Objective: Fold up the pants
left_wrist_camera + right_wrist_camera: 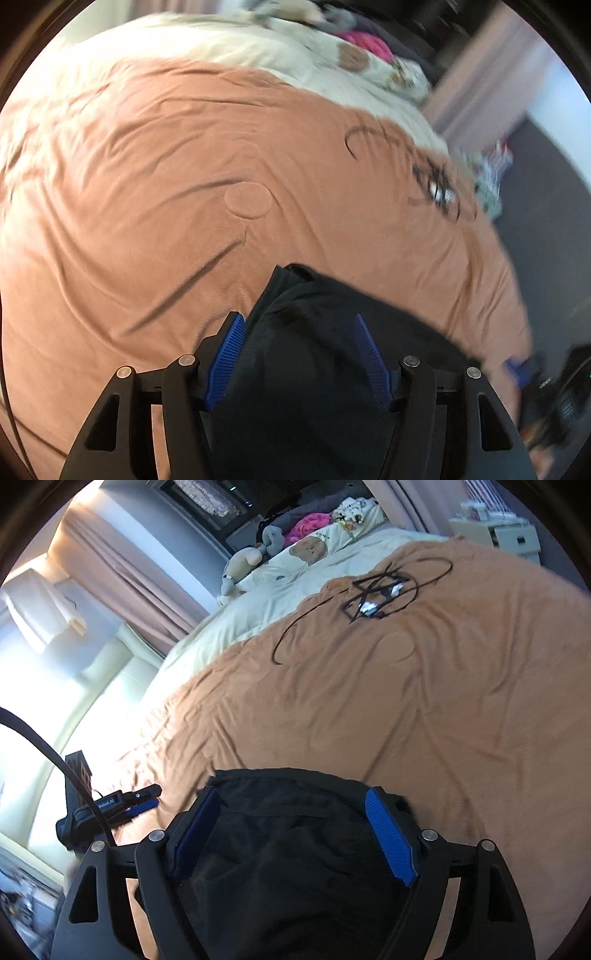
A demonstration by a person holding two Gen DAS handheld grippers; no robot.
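Left gripper (300, 325) and right gripper (293, 805) both stand released, blue pads spread clear of the cloth, each poised over the black pants (295, 849) lying on the orange blanket (406, 720), beyond which a black cable tangle (373, 590) rests.

Strong window (55, 686) glare at left, motion blur (esp. left cam), fisheye edge warp.
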